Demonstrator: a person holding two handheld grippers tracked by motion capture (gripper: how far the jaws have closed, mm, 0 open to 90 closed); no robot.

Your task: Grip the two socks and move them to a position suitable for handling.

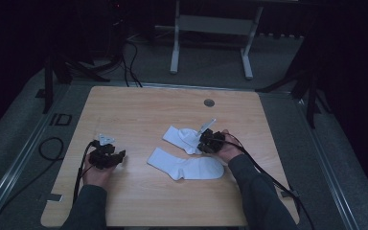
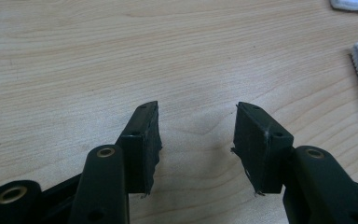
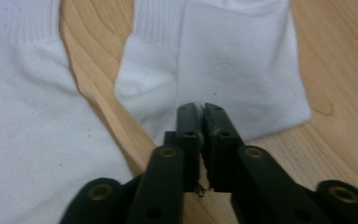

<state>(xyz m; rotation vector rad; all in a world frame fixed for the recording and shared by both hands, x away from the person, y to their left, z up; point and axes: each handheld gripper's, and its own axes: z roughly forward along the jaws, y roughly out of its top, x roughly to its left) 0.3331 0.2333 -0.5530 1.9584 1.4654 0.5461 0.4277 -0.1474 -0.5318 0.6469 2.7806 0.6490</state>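
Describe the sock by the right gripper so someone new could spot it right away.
On the light wooden table, two white socks lie near the middle. The white cotton sock farther from the person sits against the black right gripper. Unlike the longer white sock nearer the person, it looks shorter and bunched.

Both forearms came in over the near edge, sleeves dark. Left hand (image 1: 96, 173) lay low at the left, wrist straight, its left gripper (image 2: 196, 140) pointing away from the person and toward the middle, jaws parted with a plain gap and nothing between them. Right hand (image 1: 228, 149) sat farther forward, angled inward; right gripper (image 3: 203, 116) tilted down, jaws all but together, only a sliver between the pads.
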